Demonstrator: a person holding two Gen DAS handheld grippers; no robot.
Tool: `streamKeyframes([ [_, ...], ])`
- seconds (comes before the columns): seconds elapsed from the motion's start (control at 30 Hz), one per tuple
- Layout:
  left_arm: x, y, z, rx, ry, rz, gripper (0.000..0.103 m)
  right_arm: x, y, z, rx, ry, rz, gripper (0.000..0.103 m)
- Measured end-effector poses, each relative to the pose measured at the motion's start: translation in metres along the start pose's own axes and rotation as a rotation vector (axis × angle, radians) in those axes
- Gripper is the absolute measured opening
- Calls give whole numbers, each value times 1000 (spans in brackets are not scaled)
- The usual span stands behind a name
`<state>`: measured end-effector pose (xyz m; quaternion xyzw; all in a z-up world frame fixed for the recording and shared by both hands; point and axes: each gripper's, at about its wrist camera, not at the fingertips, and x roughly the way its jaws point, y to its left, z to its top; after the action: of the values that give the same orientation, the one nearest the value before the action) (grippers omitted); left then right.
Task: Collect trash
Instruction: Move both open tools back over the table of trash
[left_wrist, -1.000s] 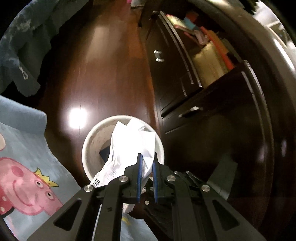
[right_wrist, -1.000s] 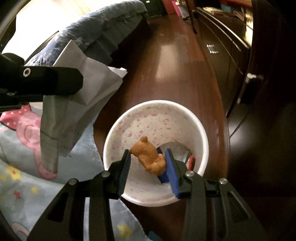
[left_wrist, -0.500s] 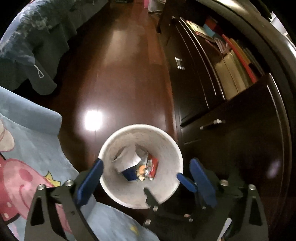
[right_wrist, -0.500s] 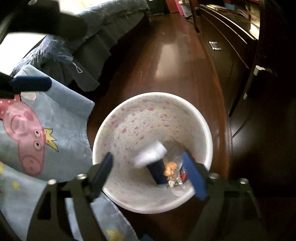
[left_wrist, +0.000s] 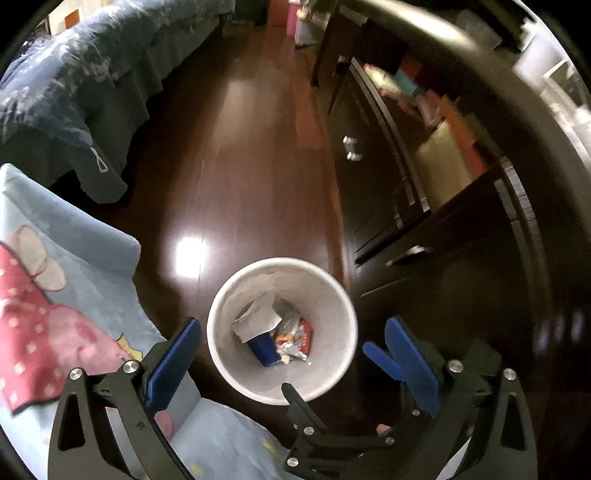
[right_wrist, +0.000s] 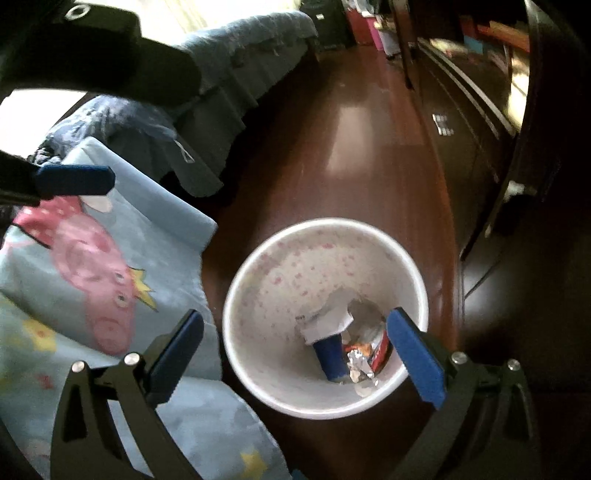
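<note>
A white waste bin (left_wrist: 282, 263) (right_wrist: 295, 266) with pink speckles stands on the dark wood floor. At its bottom lie a crumpled white paper (left_wrist: 258, 317) (right_wrist: 325, 322), a blue item (left_wrist: 264, 349) (right_wrist: 330, 356) and a foil wrapper (left_wrist: 295, 338) (right_wrist: 369, 356). My left gripper (left_wrist: 291, 325) hangs above the bin, wide open and empty. My right gripper (right_wrist: 295, 315) is also over the bin; its jaws are opening with nothing between them. One of its blue pads (left_wrist: 376, 360) shows in the left wrist view. A left pad (right_wrist: 74, 181) shows at the left edge of the right wrist view.
A light blue blanket with a pink cartoon pig (left_wrist: 55, 314) (right_wrist: 92, 258) lies against the bin's left side. Dark blue bedding (left_wrist: 74, 92) hangs further back on the left. A dark cabinet with drawers and shelves (left_wrist: 406, 221) runs along the right. Wood floor (left_wrist: 258, 147) stretches ahead.
Both grippers opened: the white paper left the left one and the orange piece left the right one, and both landed in the bin. Both grippers rose above the bin.
</note>
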<state>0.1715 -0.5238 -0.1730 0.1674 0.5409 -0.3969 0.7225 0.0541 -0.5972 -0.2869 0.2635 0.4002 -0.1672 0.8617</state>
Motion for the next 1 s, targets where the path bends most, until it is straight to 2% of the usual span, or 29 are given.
streamKeyframes([
  [0.1,-39,-2,-8,-5,-69,6,99,-30,14,9,-31,-39,-4,100],
  [0.23,-100,0,-27,-22,-178,-37,99,-75,37,19,-88,-92,-2,100],
  [0.43,-184,18,-62,-56,-333,-36,99,-140,77,29,-183,-177,8,100],
  [0.53,-226,32,-86,-56,-417,20,99,-166,97,29,-227,-209,15,100],
  [0.67,-260,58,-120,-87,-475,102,99,-191,132,21,-273,-218,74,100],
  [0.8,-283,93,-161,-161,-504,143,99,-204,175,6,-347,-209,153,100],
  [1.0,-312,160,-232,-313,-521,230,99,-197,247,-22,-466,-152,273,100],
])
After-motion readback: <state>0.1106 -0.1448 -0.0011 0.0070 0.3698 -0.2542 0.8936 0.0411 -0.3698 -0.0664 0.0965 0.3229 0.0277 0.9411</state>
